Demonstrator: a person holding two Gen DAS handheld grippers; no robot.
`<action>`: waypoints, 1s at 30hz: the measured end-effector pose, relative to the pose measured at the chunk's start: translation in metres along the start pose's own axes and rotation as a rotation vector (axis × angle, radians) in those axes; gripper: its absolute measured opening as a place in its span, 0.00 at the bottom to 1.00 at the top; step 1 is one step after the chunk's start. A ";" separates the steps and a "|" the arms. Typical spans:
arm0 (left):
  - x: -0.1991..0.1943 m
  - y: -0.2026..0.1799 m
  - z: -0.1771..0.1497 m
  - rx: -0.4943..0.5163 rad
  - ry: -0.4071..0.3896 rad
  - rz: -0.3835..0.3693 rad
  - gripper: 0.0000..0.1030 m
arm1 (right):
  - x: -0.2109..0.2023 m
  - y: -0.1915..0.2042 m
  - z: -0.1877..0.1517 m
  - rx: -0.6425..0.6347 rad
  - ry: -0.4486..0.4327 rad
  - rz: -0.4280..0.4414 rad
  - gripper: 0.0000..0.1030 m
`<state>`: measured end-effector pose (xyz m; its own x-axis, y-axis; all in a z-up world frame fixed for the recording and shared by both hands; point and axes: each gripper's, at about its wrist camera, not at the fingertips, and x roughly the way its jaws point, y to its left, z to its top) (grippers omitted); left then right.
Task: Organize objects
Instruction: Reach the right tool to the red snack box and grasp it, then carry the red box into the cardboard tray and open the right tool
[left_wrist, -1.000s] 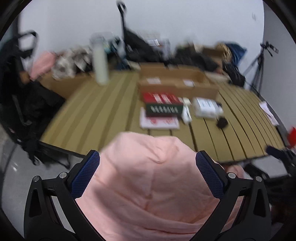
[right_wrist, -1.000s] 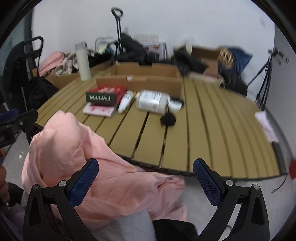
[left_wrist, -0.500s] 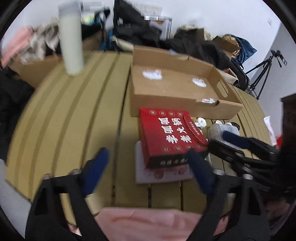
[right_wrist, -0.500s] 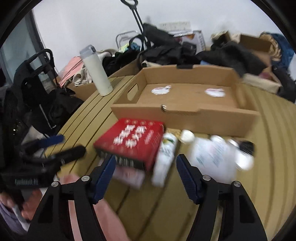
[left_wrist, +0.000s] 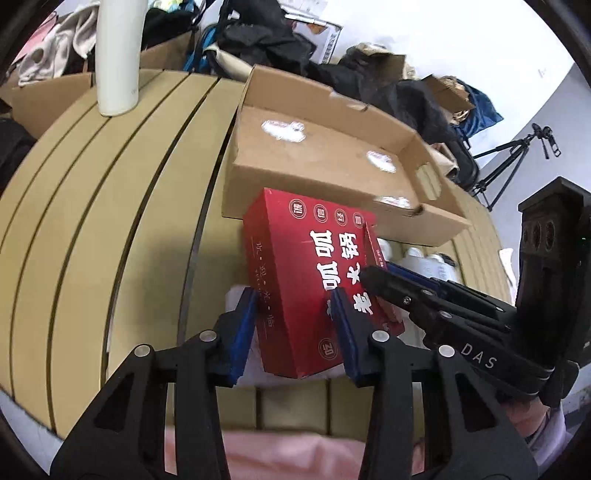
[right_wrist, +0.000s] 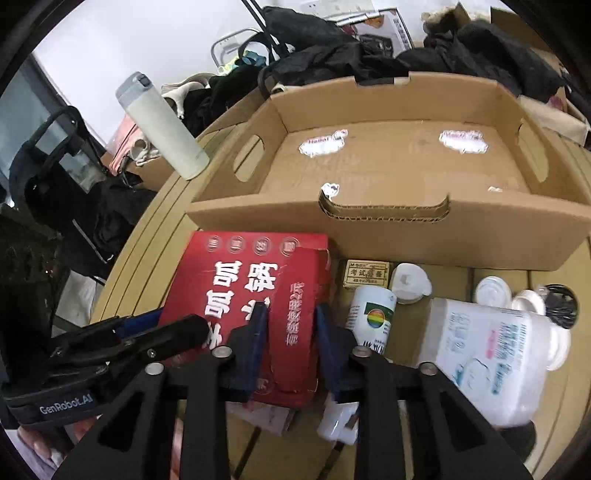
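Observation:
A red box with white Chinese characters (left_wrist: 303, 266) (right_wrist: 251, 288) lies on a white flat box on the slatted wooden table, just in front of an open cardboard tray (left_wrist: 325, 147) (right_wrist: 388, 166). My left gripper (left_wrist: 293, 332) has closed on the box's near left corner. My right gripper (right_wrist: 290, 343) has closed on its near right edge. Each gripper shows in the other's view. Beside the box lie a small white bottle (right_wrist: 371, 314), a large white bottle (right_wrist: 487, 354), a small yellow box (right_wrist: 366, 273) and white caps.
A tall white flask (left_wrist: 117, 55) (right_wrist: 162, 125) stands at the table's back left. Dark clothes and bags are piled behind the tray. A tripod (left_wrist: 513, 155) stands at right. Pink cloth (left_wrist: 280, 454) lies at the table's near edge.
Both grippers moved forward from over the pink cloth to the red box and narrowed from wide open onto its near end.

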<state>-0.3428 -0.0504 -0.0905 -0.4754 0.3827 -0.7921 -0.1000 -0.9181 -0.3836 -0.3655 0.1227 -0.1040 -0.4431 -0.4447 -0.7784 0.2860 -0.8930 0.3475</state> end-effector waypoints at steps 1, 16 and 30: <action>-0.007 -0.003 -0.004 -0.006 0.000 -0.006 0.36 | -0.009 0.004 -0.002 -0.010 -0.011 0.001 0.27; -0.073 -0.064 -0.015 0.065 -0.108 -0.085 0.36 | -0.120 0.023 -0.024 -0.007 -0.167 -0.016 0.27; 0.048 -0.022 0.185 -0.002 -0.030 0.046 0.36 | 0.006 -0.023 0.168 0.010 -0.081 -0.062 0.27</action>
<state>-0.5250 -0.0311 -0.0321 -0.5057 0.3369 -0.7942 -0.0760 -0.9344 -0.3480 -0.5176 0.1287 -0.0284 -0.5271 -0.3924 -0.7538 0.2473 -0.9195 0.3057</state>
